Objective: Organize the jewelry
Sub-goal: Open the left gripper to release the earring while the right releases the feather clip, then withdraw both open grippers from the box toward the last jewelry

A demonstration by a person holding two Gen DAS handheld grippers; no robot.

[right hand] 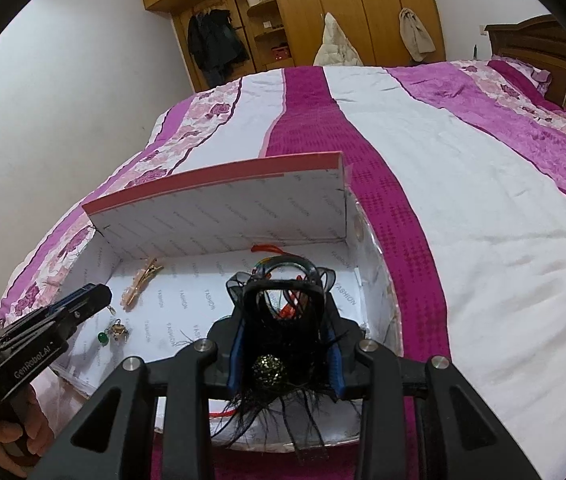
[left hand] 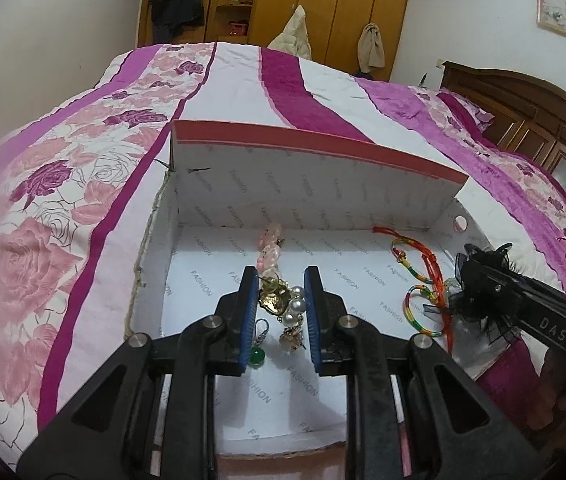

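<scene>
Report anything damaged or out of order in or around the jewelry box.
The box is worn: its left wall edge is frayed and a small tear marks the lid hinge corner. Inside, the pearl brooch, earrings and pink hair clip lie in one loose cluster, unsorted. Nothing has spilled onto the bed.

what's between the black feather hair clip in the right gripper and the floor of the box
The black feather hair clip is clamped in the right gripper above the box. Under and just beyond it lie the multicolored cord bracelets, so it would land on them unless shifted.
</scene>
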